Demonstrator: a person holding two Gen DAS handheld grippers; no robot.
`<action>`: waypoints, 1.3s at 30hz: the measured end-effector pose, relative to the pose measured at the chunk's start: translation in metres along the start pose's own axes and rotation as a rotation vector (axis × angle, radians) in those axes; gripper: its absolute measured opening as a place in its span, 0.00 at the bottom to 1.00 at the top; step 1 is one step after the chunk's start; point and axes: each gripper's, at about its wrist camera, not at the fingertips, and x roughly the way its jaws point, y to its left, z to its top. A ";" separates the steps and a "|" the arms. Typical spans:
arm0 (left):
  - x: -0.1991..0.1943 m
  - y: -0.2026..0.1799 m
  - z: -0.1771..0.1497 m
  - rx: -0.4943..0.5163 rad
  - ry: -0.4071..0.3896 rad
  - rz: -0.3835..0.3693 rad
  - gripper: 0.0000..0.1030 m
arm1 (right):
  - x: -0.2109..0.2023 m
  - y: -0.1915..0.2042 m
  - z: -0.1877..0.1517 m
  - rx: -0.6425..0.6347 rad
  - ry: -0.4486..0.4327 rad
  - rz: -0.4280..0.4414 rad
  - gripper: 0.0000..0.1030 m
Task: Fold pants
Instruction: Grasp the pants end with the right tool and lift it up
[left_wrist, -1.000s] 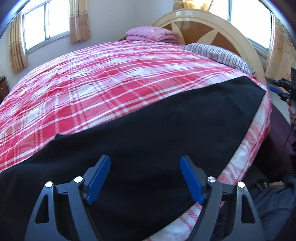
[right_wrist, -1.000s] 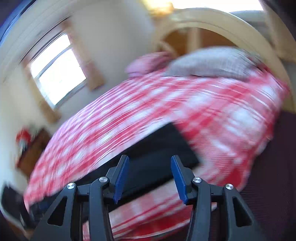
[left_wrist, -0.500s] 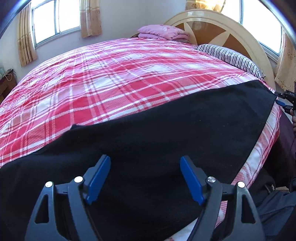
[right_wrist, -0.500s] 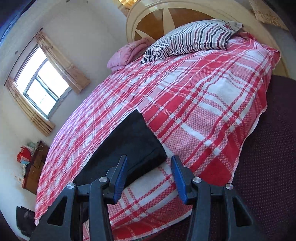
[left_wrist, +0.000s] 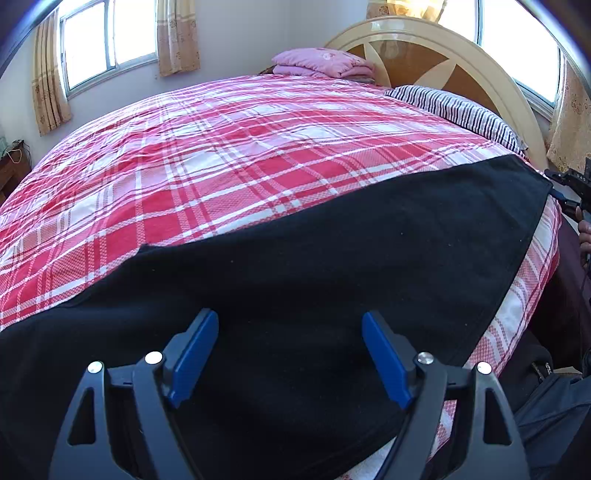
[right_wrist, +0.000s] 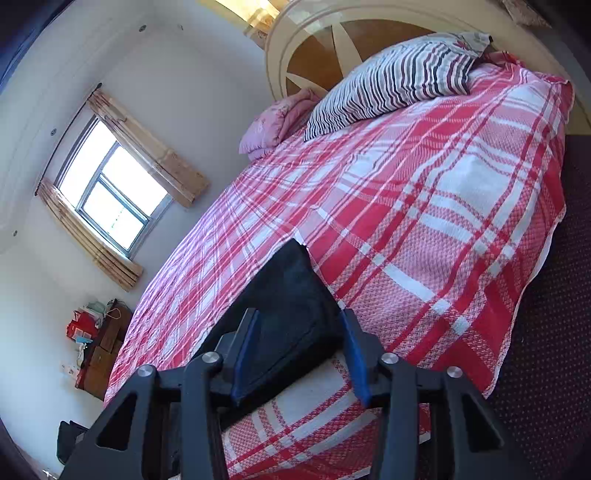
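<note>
Black pants (left_wrist: 332, 266) lie flat along the near edge of a bed with a red and white plaid cover (left_wrist: 229, 155). My left gripper (left_wrist: 290, 332) is open and empty, hovering over the pants' near part. In the right wrist view, my right gripper (right_wrist: 299, 332) is open, and one end of the pants (right_wrist: 291, 295) lies between its blue fingers (right_wrist: 245, 350). The right gripper (left_wrist: 570, 188) also shows at the far right of the left wrist view, at the pants' corner.
A striped pillow (left_wrist: 461, 107) and a folded pink blanket (left_wrist: 321, 62) lie at the headboard (left_wrist: 436, 48). A dark bed base (right_wrist: 554, 332) runs below the cover's edge. A wooden cabinet with red items (right_wrist: 96, 343) stands by the wall under a window (right_wrist: 110, 206).
My right gripper swung from a blurred pass to the pants' end and moved in until the end sits between its fingers. My left gripper shifted a little along the pants, still open.
</note>
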 end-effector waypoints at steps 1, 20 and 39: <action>0.000 0.000 0.000 -0.001 0.000 -0.001 0.81 | 0.001 0.000 0.000 -0.001 0.002 -0.002 0.40; -0.002 0.001 0.002 -0.020 0.008 -0.022 0.81 | -0.014 0.044 -0.001 -0.171 -0.057 0.027 0.12; -0.009 0.013 -0.005 -0.015 0.021 -0.015 0.81 | -0.013 0.209 -0.063 -0.661 -0.006 0.230 0.12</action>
